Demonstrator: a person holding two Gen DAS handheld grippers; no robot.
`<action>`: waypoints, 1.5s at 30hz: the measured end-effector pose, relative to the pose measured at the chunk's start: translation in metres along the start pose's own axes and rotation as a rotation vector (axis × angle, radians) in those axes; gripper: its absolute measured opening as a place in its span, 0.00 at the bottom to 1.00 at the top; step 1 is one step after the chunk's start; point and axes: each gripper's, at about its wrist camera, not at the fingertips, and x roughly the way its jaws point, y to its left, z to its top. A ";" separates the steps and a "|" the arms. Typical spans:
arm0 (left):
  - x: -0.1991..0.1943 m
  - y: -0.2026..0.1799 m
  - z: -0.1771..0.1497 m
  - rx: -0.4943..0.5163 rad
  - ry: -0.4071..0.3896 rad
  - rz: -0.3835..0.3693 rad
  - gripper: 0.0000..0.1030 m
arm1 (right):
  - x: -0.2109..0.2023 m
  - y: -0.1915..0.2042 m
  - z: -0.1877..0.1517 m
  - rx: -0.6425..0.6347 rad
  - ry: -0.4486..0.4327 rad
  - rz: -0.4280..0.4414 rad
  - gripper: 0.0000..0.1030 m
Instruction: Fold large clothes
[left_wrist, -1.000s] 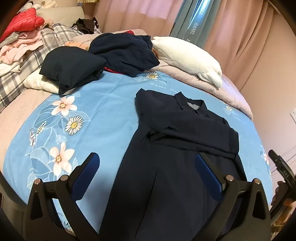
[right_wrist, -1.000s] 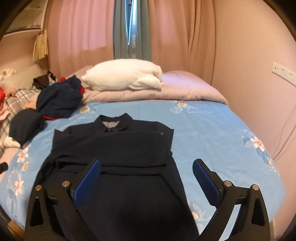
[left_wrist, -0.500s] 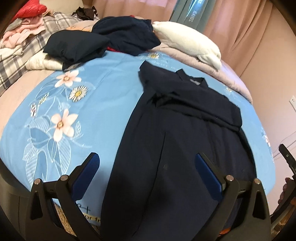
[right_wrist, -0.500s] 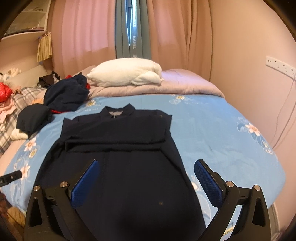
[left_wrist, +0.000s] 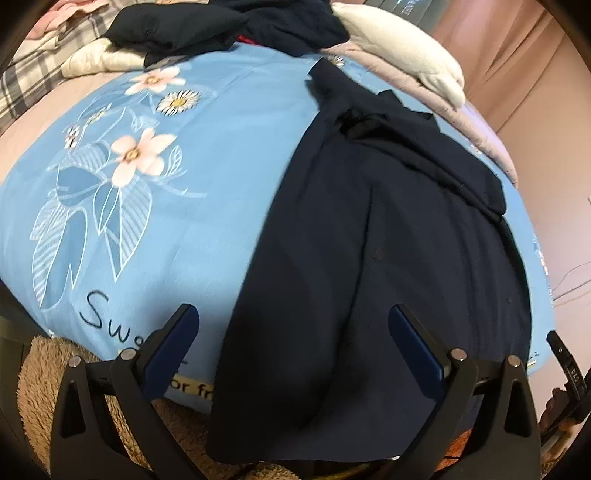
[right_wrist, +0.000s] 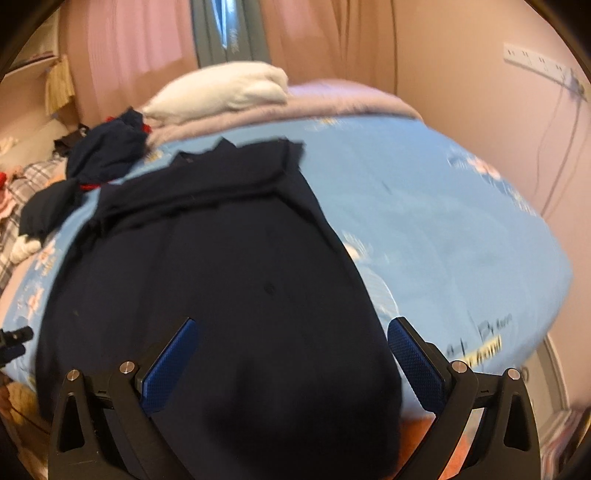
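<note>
A navy dress (left_wrist: 388, 236) lay flat on the blue floral bedspread (left_wrist: 207, 155), sleeves folded across its chest, hem hanging over the bed's near edge. My left gripper (left_wrist: 295, 347) and right gripper (right_wrist: 291, 350) hovered above the hem, jaws spread wide, holding nothing. Dark clothes (left_wrist: 236, 26) sat piled near a white pillow (left_wrist: 402, 51).

Left gripper (left_wrist: 294, 343): jaws spread wide, blue pads (left_wrist: 170, 347) facing inward, nothing between them. Black finger arms fill the lower left and lower right of its frame.

Right gripper (right_wrist: 291, 350): jaws equally wide apart, blue pads (right_wrist: 415, 363) bare, gripping nothing. Part of it also shows at the lower right edge of the left wrist frame.
</note>
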 end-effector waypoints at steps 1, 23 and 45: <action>0.002 0.002 -0.002 -0.001 0.008 0.007 1.00 | 0.002 -0.004 -0.003 0.006 0.011 -0.004 0.98; 0.024 0.009 -0.022 0.053 0.134 0.014 0.98 | 0.023 -0.045 -0.042 0.079 0.144 -0.007 0.81; 0.018 -0.003 -0.036 0.095 0.189 -0.152 0.11 | 0.025 -0.040 -0.055 0.073 0.185 0.119 0.18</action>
